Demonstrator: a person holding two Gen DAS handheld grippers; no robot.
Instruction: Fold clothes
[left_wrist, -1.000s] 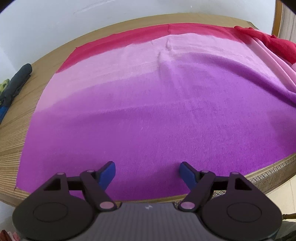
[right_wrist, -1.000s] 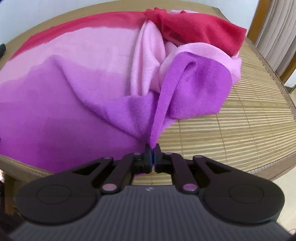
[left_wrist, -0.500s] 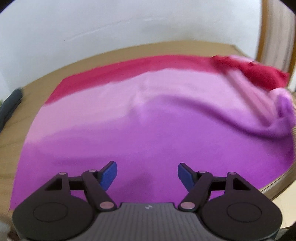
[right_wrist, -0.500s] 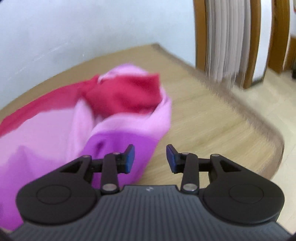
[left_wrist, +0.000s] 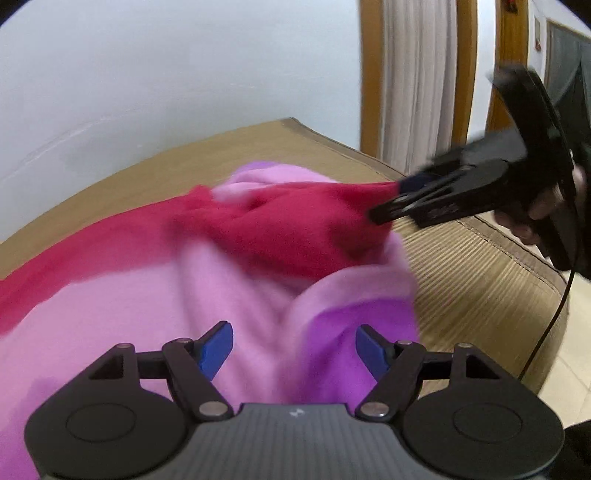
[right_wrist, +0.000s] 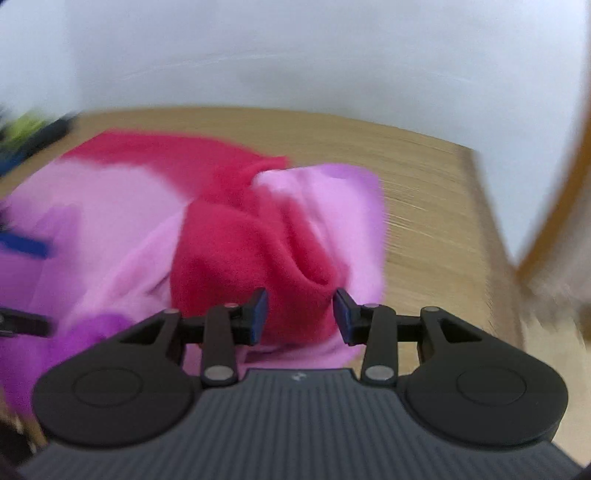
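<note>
Left claw (left_wrist: 294, 347): jaws wide apart and empty, poised above the pink and purple part of the cloth (left_wrist: 122, 295), probably to take a new hold.
Right claw (right_wrist: 300, 314): jaws have just been opening and stand partly apart. A red fold (right_wrist: 229, 236) sits in the gap, but the pads do not visibly press it.
Hand (left_wrist: 546, 210): at the right edge of the left view, it steers the right claw to the bunched corner.
Cloth: flat at lower left and heaped at centre, so the heap likely needs spreading before a fold.
Bamboo mat (left_wrist: 480, 266): bare to the right of the heap, leaving room to pull the corner out.
</note>
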